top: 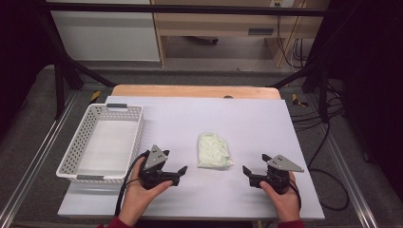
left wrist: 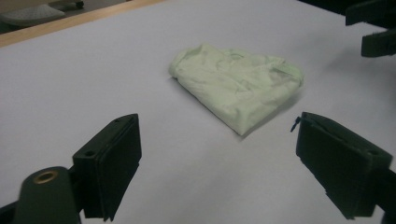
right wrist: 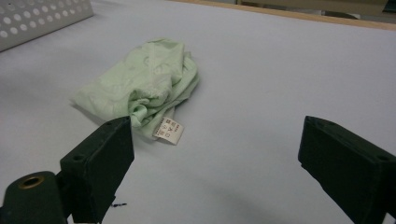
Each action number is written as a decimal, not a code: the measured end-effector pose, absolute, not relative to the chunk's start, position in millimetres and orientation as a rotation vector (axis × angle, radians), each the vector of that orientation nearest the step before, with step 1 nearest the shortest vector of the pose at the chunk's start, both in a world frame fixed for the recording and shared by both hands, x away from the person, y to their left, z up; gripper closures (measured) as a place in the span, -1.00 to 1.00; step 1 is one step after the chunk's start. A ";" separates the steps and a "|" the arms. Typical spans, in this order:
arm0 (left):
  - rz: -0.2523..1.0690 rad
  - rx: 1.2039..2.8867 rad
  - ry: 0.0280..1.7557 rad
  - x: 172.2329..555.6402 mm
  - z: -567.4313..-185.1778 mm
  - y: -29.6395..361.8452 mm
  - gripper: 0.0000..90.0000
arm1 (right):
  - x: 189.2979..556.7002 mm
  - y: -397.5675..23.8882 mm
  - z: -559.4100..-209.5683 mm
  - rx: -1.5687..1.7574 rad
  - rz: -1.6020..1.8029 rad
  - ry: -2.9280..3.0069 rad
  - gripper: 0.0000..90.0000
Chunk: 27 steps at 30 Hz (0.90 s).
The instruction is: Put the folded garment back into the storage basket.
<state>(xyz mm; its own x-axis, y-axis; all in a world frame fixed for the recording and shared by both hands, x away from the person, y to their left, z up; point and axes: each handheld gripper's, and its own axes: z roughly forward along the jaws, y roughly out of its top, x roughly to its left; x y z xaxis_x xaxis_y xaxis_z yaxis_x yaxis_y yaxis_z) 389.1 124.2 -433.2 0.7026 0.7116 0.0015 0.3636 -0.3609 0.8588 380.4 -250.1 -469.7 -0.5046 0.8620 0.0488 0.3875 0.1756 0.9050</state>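
A pale green folded cloth [top: 214, 150] lies on the white table cover [top: 247, 118], near the middle and towards the front. My left gripper [top: 176, 164] stands open just left of the cloth, its jaws pointing right at it. Right of the cloth, my right gripper [top: 255, 163] is open too and points left. In the left gripper view the cloth [left wrist: 236, 84] lies ahead of the wide-apart jaws of the left gripper [left wrist: 219, 158]. The right gripper view shows the cloth [right wrist: 144, 84] with a white care label [right wrist: 169, 129] ahead of the right gripper [right wrist: 215, 163]. Nothing sits between either pair of jaws.
A white perforated basket [top: 76, 142] stands at the table's left side, with its corner [right wrist: 37, 18] in the right gripper view. The wooden table edge [top: 195, 90] runs along the back. Black frame legs and cables stand on the floor around the table.
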 end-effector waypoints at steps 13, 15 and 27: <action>0.386 2.066 0.784 412.8 -454.4 76.3 -0.37 | 381.5 -249.3 -471.4 1.183 1.279 2.003 -0.74; 0.390 2.085 0.776 413.6 -456.6 71.9 -0.35 | 381.9 -249.9 -471.6 1.188 1.280 2.008 -0.74; 0.351 2.103 0.804 417.4 -466.9 65.7 -0.04 | 382.1 -249.3 -471.5 1.182 1.280 2.011 -0.73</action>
<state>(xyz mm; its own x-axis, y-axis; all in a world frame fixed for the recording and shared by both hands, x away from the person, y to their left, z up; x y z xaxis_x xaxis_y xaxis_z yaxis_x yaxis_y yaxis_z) 417.4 65.7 -466.9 0.7552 0.6547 -0.0334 0.4206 -0.4448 0.7907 382.1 -249.3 -471.5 -0.5145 0.8558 0.0532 0.4109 0.1916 0.8913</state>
